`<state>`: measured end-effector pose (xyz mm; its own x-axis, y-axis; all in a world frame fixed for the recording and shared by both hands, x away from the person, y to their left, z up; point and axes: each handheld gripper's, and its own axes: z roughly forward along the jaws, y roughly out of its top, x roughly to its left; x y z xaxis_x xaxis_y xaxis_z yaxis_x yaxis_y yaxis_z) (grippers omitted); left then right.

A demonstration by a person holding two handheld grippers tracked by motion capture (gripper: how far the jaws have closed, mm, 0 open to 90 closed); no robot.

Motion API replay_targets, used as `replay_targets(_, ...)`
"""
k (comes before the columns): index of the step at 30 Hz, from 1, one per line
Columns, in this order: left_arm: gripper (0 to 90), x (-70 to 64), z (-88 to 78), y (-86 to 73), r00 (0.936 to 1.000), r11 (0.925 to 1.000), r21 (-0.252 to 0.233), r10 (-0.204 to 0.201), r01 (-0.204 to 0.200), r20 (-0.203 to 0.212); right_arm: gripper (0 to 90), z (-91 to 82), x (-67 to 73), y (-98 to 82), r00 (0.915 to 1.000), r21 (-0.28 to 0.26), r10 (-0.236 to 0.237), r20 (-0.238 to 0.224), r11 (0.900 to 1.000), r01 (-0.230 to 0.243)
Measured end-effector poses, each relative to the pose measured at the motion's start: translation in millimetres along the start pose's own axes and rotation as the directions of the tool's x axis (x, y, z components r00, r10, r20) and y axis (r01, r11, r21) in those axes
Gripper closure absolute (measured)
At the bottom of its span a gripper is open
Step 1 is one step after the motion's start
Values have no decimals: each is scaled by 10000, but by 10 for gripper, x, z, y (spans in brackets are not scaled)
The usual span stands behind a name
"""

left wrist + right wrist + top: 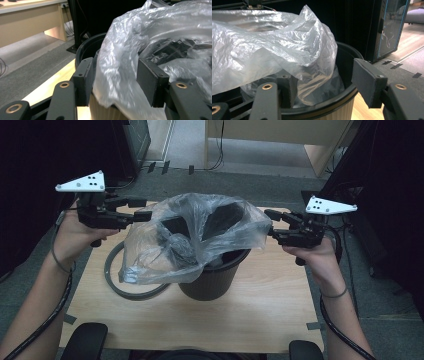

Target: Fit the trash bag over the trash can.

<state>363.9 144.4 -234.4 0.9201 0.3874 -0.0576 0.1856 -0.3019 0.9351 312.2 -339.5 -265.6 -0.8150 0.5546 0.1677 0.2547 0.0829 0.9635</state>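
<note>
On the wooden table [280, 320] stands a dark bin [212, 277], a clear plastic bag [190, 240] ballooned over its mouth and a grey ring [114, 285] just left of it. Both jaws gape: the left gripper [113, 82] straddles bag film unclenched, the right gripper [329, 82] straddles the bin's rim. Lining looks underway; next, probably, pinch the edges and stretch them over the rim.

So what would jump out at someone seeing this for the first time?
A crumpled clear plastic bag billows over a dark bin at the middle of the wooden table. A hand-held gripper flanks it on each side, left gripper and right gripper, jaws apart around the bag's edges.
</note>
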Motion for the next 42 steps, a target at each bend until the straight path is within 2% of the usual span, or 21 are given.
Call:
replay_targets(5, 464, 27, 172, 59, 9999, 9994, 333, 39, -45, 168, 400, 36, 5, 36, 10000, -136, -15, 13, 9999, 15)
replay_targets(10, 466, 58, 307, 58, 9999, 9984, 561, 66, -71, 79, 403, 106, -10, 45, 10000, -132, 74, -15, 9999, -74)
replay_targets(14, 482, 99, 367, 54, 9998, 9977, 673, 76, -64, -172, 393, 141, -19, 24, 9999, -30, 110, 13, 9999, -110)
replay_targets(20, 507, 112, 370, 85, 9995, 9985, 543, 41, -24, -307, 363, 69, 33, -27, 9998, 88, -77, 164, 9999, 76)
replay_targets(24, 586, 112, 377, 97, 9989, 9976, 696, -14, 47, -478, 348, -26, 86, -71, 9999, 16, -40, 158, 10000, 40)
replay_targets(28, 619, 113, 402, 94, 9987, 9970, 770, -45, 84, -504, 342, -101, 155, -106, 9998, 64, -131, 154, 9999, 130)
replay_targets(34, 585, 103, 390, 106, 9981, 9978, 658, 66, -26, -611, 324, -237, 316, -96, 9983, 35, -578, 54, 9983, 578)
replay_targets(37, 558, 112, 385, 131, 9982, 9985, 553, 60, -27, -601, 317, -297, 385, -53, 9975, -253, -700, -38, 9972, 698)
replay_targets(39, 529, 111, 407, 154, 9983, 9984, 562, 108, -76, -573, 316, -297, 423, -6, 9968, -568, -770, -207, 9955, 757)
replay_targets(42, 483, 104, 474, 185, 9983, 9976, 678, 167, -130, -550, 319, -219, 429, 43, 9955, -605, -927, -179, 9940, 914)
